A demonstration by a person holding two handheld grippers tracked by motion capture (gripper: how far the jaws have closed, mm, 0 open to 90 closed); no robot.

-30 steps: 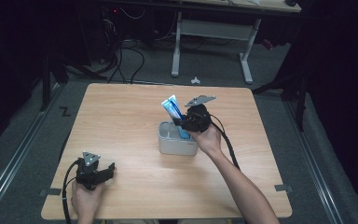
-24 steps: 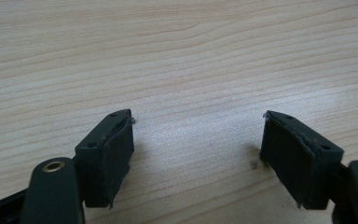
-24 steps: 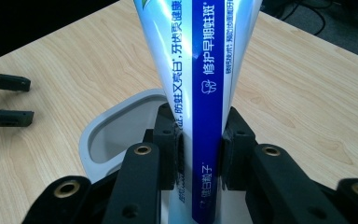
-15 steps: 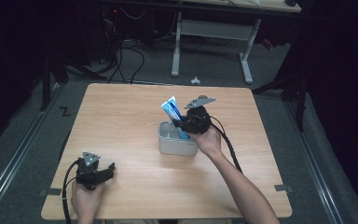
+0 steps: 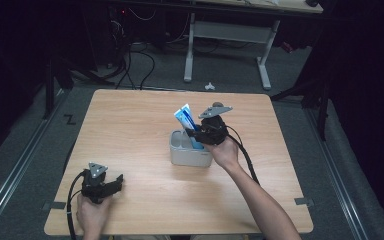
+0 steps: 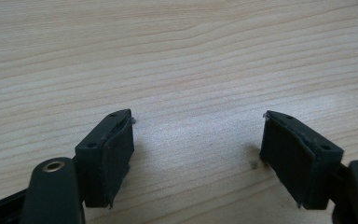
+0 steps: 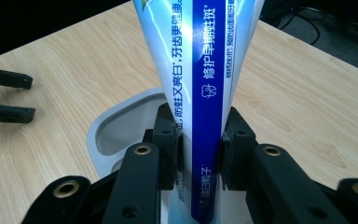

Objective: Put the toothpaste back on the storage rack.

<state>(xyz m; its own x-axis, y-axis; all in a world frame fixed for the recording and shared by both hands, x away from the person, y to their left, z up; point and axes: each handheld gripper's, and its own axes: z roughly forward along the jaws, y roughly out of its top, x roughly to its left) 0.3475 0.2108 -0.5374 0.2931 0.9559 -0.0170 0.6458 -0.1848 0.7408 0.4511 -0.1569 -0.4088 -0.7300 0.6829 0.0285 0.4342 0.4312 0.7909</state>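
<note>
A blue and white toothpaste tube (image 5: 186, 121) (image 7: 200, 70) stands tilted in a grey cup (image 5: 187, 152) (image 7: 121, 123) near the middle of the wooden table (image 5: 145, 125). My right gripper (image 5: 198, 132) (image 7: 199, 149) is shut on the tube's lower part, just above the cup's rim. My left gripper (image 5: 117, 181) (image 6: 197, 149) rests low over the table near its front left corner, open, with bare wood between its pads (image 6: 116, 156).
The left gripper's two jaws show far off at the left edge of the right gripper view. A desk frame (image 5: 227, 45) and cables (image 5: 140, 55) lie on the dark floor beyond the table's far edge.
</note>
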